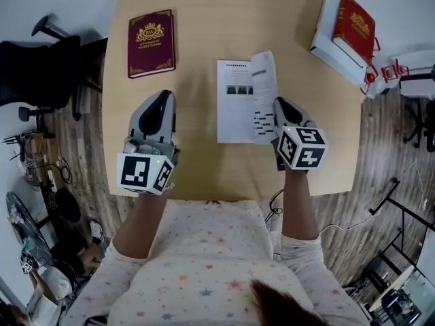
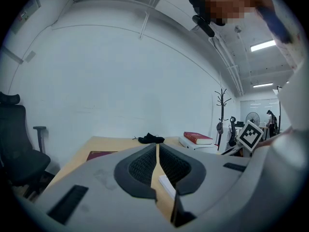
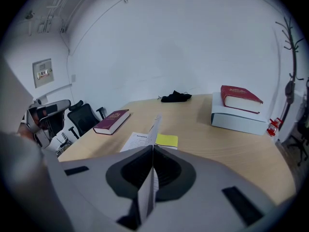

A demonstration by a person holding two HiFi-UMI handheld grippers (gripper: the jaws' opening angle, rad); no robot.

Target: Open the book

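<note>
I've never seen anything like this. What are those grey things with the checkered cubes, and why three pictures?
No robot here: a person holds two hand tools with pinching jaws. One picture comes from a head camera looking down, the others from cameras riding on each tool. The left gripper is empty, jaws together. The right gripper pinches a lifted page of the thin booklet on the table. A maroon book lies left, a red book on a white box right.

Even, bright light is cast from ceiling strips [image 2: 263, 45]; strong fisheye bending and dark corners are seen.
</note>
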